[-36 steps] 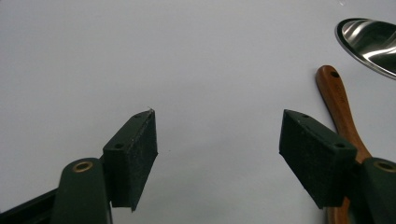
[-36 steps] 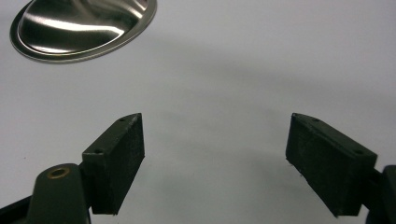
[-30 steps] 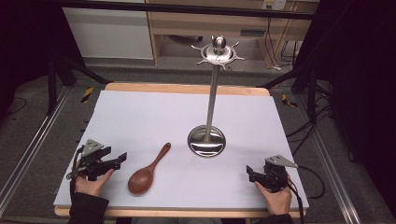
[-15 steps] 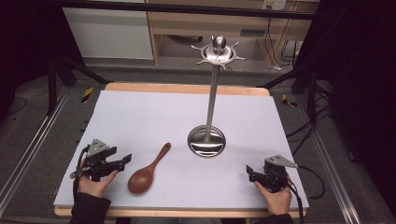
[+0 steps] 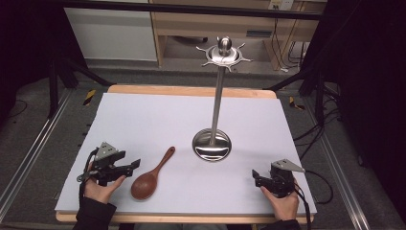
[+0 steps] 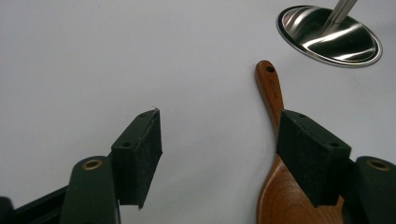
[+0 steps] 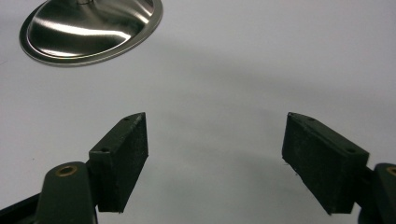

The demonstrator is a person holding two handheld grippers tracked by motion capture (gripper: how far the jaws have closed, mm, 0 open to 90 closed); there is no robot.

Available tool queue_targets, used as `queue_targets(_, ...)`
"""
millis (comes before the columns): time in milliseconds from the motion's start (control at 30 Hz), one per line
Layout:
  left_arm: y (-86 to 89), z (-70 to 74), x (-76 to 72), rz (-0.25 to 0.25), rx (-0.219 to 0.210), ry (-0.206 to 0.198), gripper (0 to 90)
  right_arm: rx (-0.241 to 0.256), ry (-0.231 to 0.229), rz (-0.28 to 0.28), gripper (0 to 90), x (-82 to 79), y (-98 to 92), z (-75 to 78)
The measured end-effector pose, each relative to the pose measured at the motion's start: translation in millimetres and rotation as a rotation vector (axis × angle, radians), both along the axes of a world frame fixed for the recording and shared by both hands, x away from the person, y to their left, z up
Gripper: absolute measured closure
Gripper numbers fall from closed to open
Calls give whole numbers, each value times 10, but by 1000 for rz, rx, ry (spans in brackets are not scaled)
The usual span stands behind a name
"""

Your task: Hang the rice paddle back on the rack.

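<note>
A wooden spoon (image 5: 151, 177) lies flat on the white table (image 5: 143, 120), bowl toward the person, handle angled toward the round base of a steel utensil stand (image 5: 212, 143). The left gripper (image 5: 129, 166) sits just beside the spoon's bowl, fingers (image 6: 140, 154) spread wide and empty. The right gripper (image 5: 257, 177) rests near the table's right front corner, fingers (image 7: 122, 158) likewise wide apart, holding nothing.

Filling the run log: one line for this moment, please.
left gripper: open, beside wooden spoon | right gripper: open, empty | utensil stand: upright, hooks bare
</note>
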State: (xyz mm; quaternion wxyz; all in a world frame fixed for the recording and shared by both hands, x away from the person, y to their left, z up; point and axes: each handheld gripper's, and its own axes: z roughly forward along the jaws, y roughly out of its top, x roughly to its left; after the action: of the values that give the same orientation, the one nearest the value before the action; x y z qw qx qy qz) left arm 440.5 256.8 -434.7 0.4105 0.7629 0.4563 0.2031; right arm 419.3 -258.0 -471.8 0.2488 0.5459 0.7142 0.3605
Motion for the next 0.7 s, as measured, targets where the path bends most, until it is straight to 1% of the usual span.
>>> queue_targets(233,-71,22,9,-13,11,7,304,4,-1,9,252,-13,8,8)
queue_targets(333,-118,35,20,-23,23,11,302,-10,-7,14,258,-11,11,6)
queue_targets(500,-195,47,42,-43,39,19,300,-10,0,11,265,-14,27,2)
queue_targets(533,-207,51,47,-47,45,21,300,-10,-4,12,267,-15,28,2)
queue_targets(633,-242,63,59,-57,45,24,300,-6,-6,13,270,-16,21,6)
queue_targets(700,-259,70,71,-63,54,26,299,1,-3,14,272,-20,16,8)
